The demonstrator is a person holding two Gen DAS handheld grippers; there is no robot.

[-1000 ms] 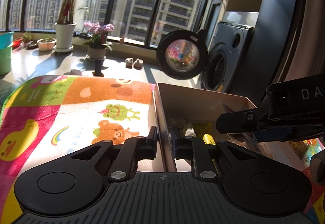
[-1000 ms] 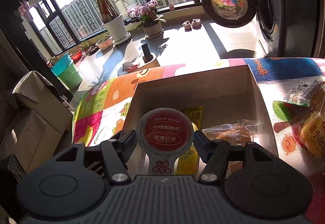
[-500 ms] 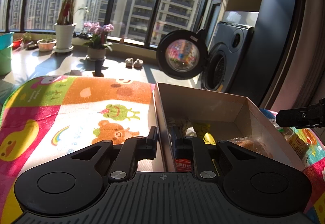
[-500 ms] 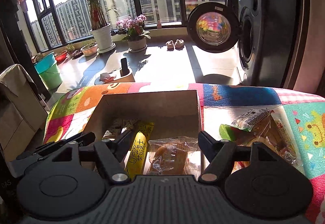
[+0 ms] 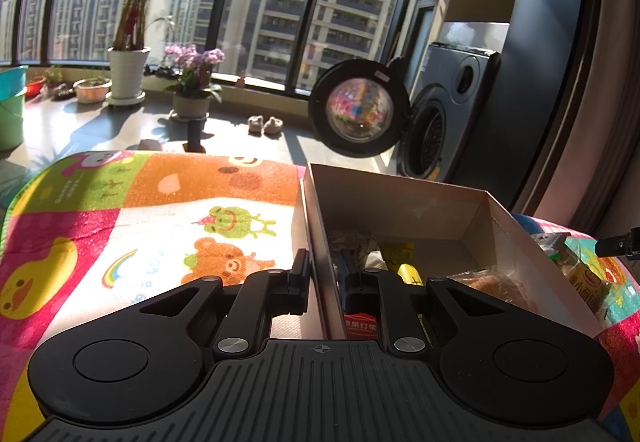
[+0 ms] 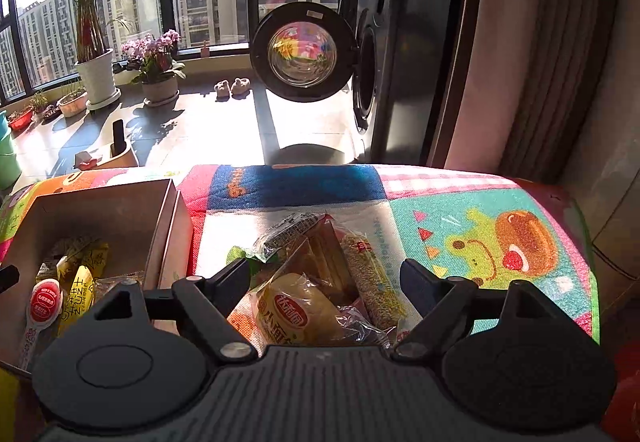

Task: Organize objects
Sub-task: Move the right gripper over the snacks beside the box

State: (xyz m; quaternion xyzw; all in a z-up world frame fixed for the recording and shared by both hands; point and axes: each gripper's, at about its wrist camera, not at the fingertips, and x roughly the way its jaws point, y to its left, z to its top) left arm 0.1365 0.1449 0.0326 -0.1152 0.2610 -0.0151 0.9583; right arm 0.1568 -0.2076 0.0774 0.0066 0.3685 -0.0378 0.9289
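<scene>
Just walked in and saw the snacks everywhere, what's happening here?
A person with two handheld grippers is sorting packaged snacks into a cardboard box on a colourful play mat. The left gripper is clamped on the box's side wall. The right gripper is open and empty, poised over a pile of snacks beside the box, nearest a wrapped small bread. Several snacks already lie inside.

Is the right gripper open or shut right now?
Open: the right gripper has fingers spread wide, holding nothing, above the snack packets.

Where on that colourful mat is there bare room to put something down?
Left of the cardboard box, the mat lies bare. Right of the snack pile, the frog patch is free. Inside the box, the near end is crowded with packets.
</scene>
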